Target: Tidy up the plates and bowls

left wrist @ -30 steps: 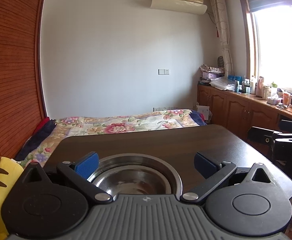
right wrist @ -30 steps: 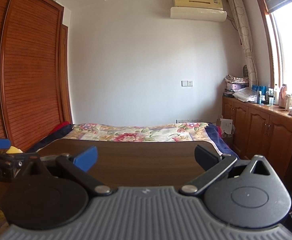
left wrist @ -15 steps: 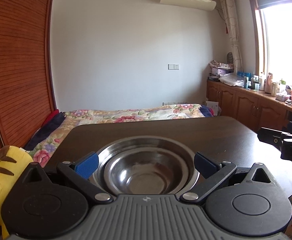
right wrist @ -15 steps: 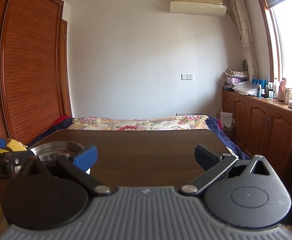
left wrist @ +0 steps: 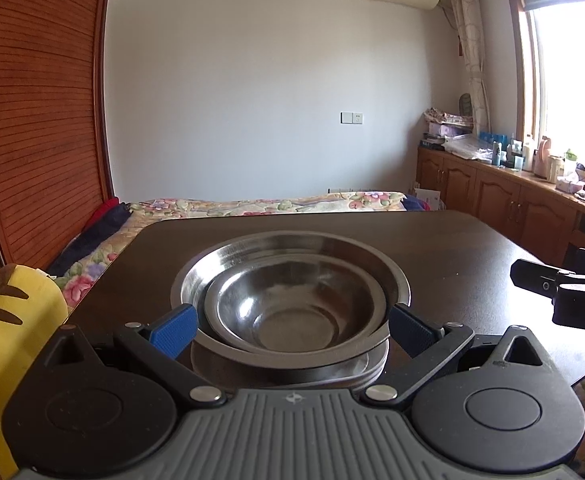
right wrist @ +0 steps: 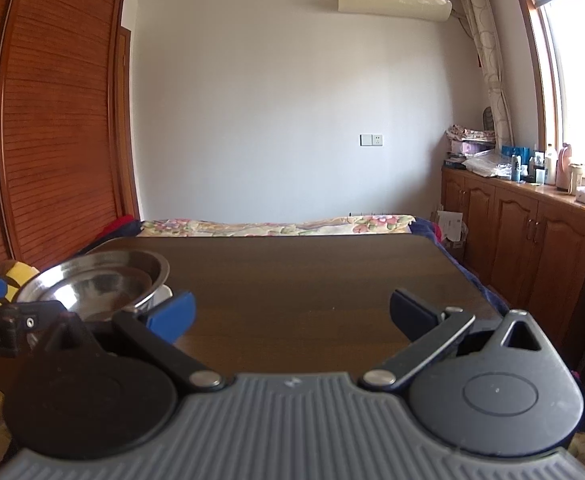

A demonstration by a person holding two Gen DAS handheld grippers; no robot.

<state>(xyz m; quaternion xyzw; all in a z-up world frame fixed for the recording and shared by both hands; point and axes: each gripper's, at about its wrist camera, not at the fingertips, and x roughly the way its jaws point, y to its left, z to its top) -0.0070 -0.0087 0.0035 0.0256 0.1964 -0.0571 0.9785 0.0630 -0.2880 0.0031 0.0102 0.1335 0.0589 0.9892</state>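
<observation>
Two steel bowls point(left wrist: 292, 300) are nested, the smaller inside the wider, on top of what look like flat plates point(left wrist: 292, 372) on the dark wooden table point(left wrist: 452, 248). My left gripper point(left wrist: 292, 330) is open, its blue pads point(left wrist: 172, 330) flanking the near side of the stack without squeezing it. In the right wrist view the same bowls point(right wrist: 100, 276) stand at the table's left side. My right gripper point(right wrist: 292, 312) is open above bare tabletop, nothing between its fingers. It also shows at the right edge of the left wrist view, as the right gripper point(left wrist: 564, 292).
A yellow plush toy point(left wrist: 8, 320) sits off the table's left edge. Beyond the table lies a bed with a floral cover point(left wrist: 272, 204). Wooden cabinets point(right wrist: 532, 248) with bottles on top run along the right wall, and a slatted wardrobe point(right wrist: 52, 140) is on the left.
My left gripper has drawn back from the bowls, which now show whole between its fingers instead of half hidden. The bowls have come into the right wrist view at the left.
</observation>
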